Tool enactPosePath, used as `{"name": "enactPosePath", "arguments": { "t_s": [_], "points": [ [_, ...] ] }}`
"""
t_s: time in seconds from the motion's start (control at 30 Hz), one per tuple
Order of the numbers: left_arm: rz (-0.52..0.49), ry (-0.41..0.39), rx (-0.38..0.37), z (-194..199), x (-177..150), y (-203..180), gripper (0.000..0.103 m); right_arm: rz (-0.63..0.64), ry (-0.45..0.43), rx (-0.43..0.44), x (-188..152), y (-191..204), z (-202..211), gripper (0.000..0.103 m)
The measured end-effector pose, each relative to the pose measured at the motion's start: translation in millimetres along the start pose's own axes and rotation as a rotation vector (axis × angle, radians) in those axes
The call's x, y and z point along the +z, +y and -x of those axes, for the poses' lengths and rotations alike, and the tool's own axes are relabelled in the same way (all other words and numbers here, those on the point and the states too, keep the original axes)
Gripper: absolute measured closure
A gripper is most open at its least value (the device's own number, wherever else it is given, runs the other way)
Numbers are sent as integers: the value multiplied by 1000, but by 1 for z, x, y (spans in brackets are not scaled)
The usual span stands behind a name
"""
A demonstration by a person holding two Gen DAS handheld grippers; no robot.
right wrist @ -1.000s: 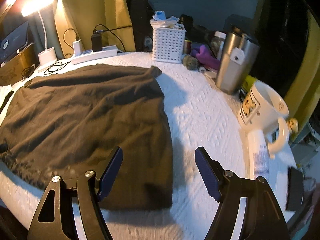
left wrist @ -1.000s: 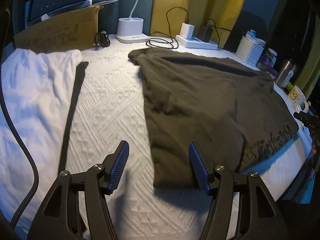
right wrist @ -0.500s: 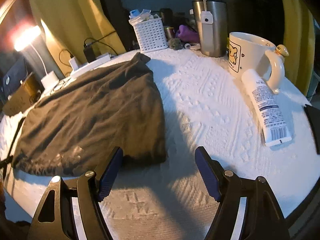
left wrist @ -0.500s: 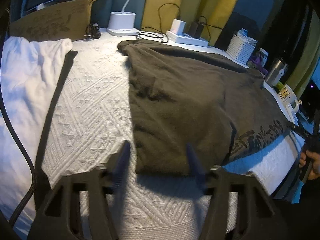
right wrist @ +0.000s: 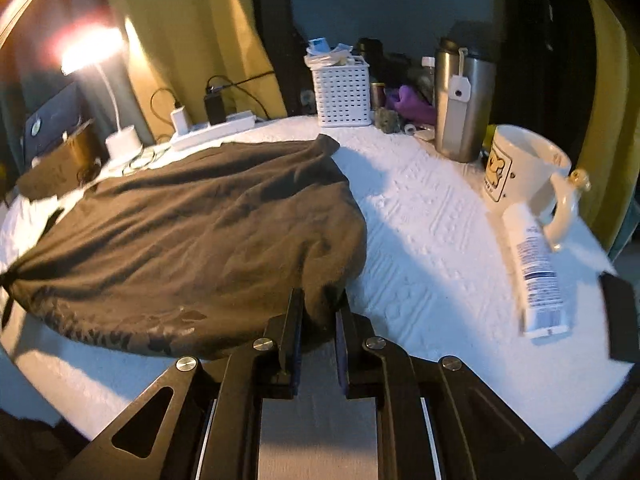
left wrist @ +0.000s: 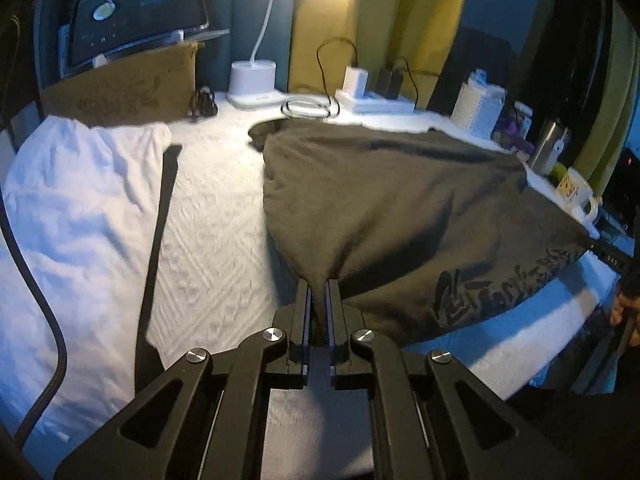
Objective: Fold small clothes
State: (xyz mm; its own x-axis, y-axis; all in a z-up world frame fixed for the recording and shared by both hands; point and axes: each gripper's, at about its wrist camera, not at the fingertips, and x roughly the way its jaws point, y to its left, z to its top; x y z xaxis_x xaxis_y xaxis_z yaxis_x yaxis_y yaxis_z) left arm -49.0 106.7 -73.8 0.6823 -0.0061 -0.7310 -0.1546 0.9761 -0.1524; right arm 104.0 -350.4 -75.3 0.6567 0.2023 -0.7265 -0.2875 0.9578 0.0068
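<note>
A dark brown shirt (left wrist: 392, 200) with a dark print near its hem lies spread on the white textured table cover (left wrist: 212, 220). My left gripper (left wrist: 319, 288) is shut on the shirt's near left corner, and the cloth rises in a peak from its jaws. In the right wrist view the same shirt (right wrist: 192, 220) fills the left half. My right gripper (right wrist: 318, 300) is shut on the shirt's near right corner, which bunches between the fingers. Both corners are lifted a little off the cover.
A white garment (left wrist: 80, 200) lies at the left. At the back stand a lamp base (left wrist: 253, 80), a power strip (left wrist: 374, 102), a white basket (right wrist: 342, 92). At the right are a steel tumbler (right wrist: 460, 96), a mug (right wrist: 524, 172), a tube (right wrist: 536, 276).
Both grippers were open over the shirt's near edge; they have moved in and shut on its two near corners, pulling the cloth up into peaks.
</note>
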Motion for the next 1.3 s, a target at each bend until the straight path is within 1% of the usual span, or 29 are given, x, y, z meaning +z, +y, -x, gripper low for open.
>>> {"name": "enactPosePath", "arguments": {
  "t_s": [0.17, 0.2, 0.3, 0.37, 0.4, 0.43, 0.47, 0.5, 0.57, 0.6, 0.63, 0.77, 0.83, 0.87, 0.9, 1.0, 1.13, 1.3],
  "points": [
    [24, 114, 13, -23, -26, 9, 98, -8, 71, -34, -30, -4, -13, 90],
    [19, 120, 15, -24, -29, 8, 98, -3, 52, -42, -34, -3, -10, 90],
    [-16, 125, 39, -22, -29, 2, 97, 18, 58, -85, -38, 1, -4, 90],
    [-35, 133, 63, -21, -29, 2, 92, 31, 64, -93, -38, 1, -3, 90],
    [-29, 138, 63, -20, -29, 4, 92, 31, 69, -97, -38, 1, -2, 87],
    [-24, 144, 58, -18, -29, 6, 92, 28, 77, -109, -38, -1, -2, 81],
    [-19, 147, 54, -15, -30, 8, 92, 26, 83, -123, -37, -3, -1, 79],
    [-16, 149, 50, -14, -30, 9, 92, 23, 88, -129, -37, -4, 0, 74],
    [-8, 156, 45, -12, -27, 12, 91, 18, 98, -131, -35, -7, 2, 67],
    [-5, 155, 46, -11, -25, 13, 91, 17, 99, -140, -32, -8, 2, 61],
    [1, 153, 48, -10, -23, 14, 90, 22, 94, -155, -29, -9, 4, 59],
    [18, 115, 94, -3, -6, 20, 90, 15, 53, -172, -11, -17, 10, 59],
    [34, 101, 109, -2, 2, 24, 86, 18, 42, -179, 0, -20, 7, 59],
    [40, 92, 115, -3, 7, 25, 80, 20, 39, -179, 5, -21, 4, 59],
    [42, 86, 116, -4, 12, 24, 77, 21, 36, -177, 12, -22, 0, 59],
    [41, 71, 114, -10, 26, 19, 73, 22, 26, -169, 28, -23, -10, 59],
    [30, 66, 91, -25, 47, 5, 72, 31, 15, -147, 52, -22, -30, 59],
    [1, 66, 70, -46, 71, -12, 72, 29, 21, -124, 77, -25, -59, 59]
  ]
}}
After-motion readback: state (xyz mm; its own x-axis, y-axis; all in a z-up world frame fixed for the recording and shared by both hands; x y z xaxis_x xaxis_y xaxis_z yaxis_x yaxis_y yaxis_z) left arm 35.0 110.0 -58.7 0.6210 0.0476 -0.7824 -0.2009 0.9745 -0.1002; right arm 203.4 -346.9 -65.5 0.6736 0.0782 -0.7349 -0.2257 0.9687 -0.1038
